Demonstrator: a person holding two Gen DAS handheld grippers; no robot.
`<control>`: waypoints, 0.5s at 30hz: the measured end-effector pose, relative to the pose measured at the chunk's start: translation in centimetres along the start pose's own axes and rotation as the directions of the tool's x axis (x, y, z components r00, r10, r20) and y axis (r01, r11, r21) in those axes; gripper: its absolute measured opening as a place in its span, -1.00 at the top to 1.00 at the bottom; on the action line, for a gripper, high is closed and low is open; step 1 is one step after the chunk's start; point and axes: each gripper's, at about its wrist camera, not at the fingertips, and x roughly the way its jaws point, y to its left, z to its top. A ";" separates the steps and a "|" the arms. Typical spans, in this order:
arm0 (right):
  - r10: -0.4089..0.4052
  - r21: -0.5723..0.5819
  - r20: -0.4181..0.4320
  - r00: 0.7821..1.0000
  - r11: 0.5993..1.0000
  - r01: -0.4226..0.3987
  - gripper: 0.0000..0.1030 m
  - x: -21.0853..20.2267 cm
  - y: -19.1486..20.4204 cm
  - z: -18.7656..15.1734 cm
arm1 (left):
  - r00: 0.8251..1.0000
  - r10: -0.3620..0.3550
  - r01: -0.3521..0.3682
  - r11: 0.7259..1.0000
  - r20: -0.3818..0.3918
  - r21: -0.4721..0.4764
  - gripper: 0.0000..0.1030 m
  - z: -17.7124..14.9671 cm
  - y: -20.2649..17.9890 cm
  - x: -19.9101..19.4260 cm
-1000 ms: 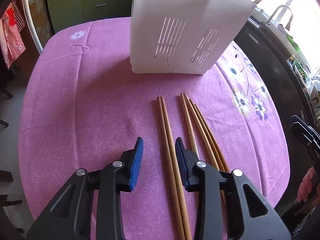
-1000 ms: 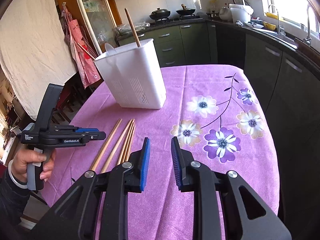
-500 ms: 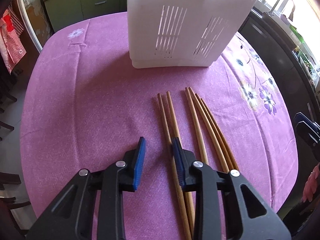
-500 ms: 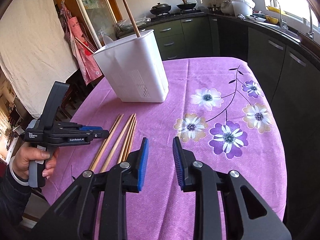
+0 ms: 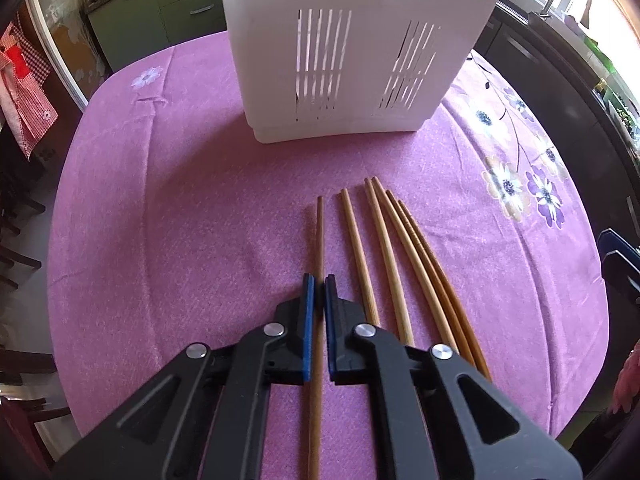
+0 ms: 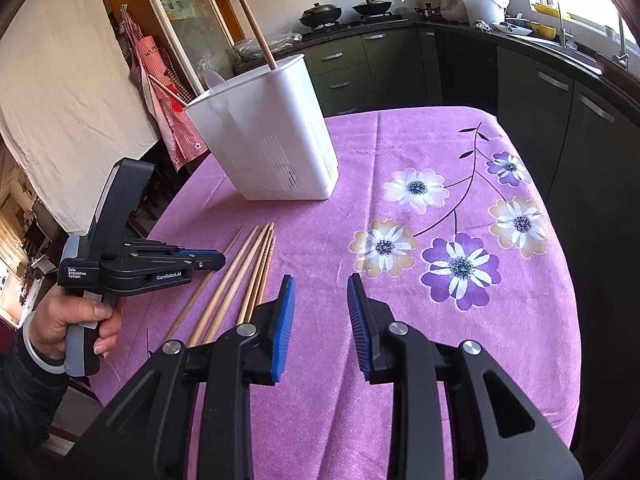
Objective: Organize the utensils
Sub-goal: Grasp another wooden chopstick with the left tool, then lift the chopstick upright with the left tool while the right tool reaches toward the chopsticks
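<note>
Bin [image 5: 360,40] top's cut off on my left cam; left gripper [image 5: 319,280] jaws pinch one smooth wooden chopstick [image 5: 319,232], right gripper [image 6: 320,286] jaws narrow, empty.

A table [image 6: 460,360] with rounded corners is covered by a purple cloth [image 5: 168,240]; the cloth is plain toward the left edge and printed with white, beige and violet flowers [image 6: 460,268] on a dark stem along the right edge; a single pale flower [image 5: 147,77] sits near the far left corner. A white slotted plastic utensil holder [image 5: 352,60] stands upright on the cloth near the far edge, about midway along it. Six wooden chopsticks [image 5: 390,256] lie on the cloth between the holder and the near edge, pointing toward the holder; the four on the right fan out from one bunch, the two on the left lie apart.
</note>
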 end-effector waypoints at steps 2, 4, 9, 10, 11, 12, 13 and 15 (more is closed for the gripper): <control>0.000 0.003 0.003 1.000 1.000 -0.001 0.47 -0.1 -0.1 0.0 | 1.000 -0.005 0.005 1.000 0.010 -0.007 0.89 -0.2 0.4 -0.4; -0.002 0.003 0.005 1.000 1.000 0.002 0.47 -0.2 -0.1 0.0 | 0.999 -0.018 0.018 1.000 0.030 -0.012 0.89 -0.3 0.7 -1.2; -0.006 0.001 0.006 1.000 1.000 0.006 0.44 -0.5 -0.1 0.1 | 0.994 -0.047 0.049 0.999 0.103 -0.022 0.89 -1.0 2.0 -4.8; -0.006 0.000 0.006 1.000 1.000 0.006 0.44 -0.5 0.0 0.1 | 0.991 -0.051 0.054 0.998 0.123 -0.021 0.89 -1.1 2.2 -5.6; -0.006 -0.001 0.005 1.000 1.000 0.006 0.44 -0.4 0.0 0.1 | 0.989 -0.053 0.056 0.998 0.142 -0.019 0.89 -1.4 2.3 -6.4; -0.007 -0.003 0.004 1.000 1.000 0.007 0.44 -0.4 0.1 0.1 | 0.984 -0.053 0.056 0.998 0.168 -0.017 0.89 -1.6 2.3 -7.4; -0.007 -0.003 0.004 1.000 1.000 0.007 0.44 -0.4 0.2 0.1 | 0.980 -0.046 0.050 0.999 0.191 -0.016 0.90 -1.8 2.4 -8.2; -0.007 -0.007 0.001 1.000 1.000 0.007 0.44 -0.3 0.3 0.1 | 0.970 -0.036 0.039 0.999 0.239 -0.008 0.89 -2.2 2.4 -10.0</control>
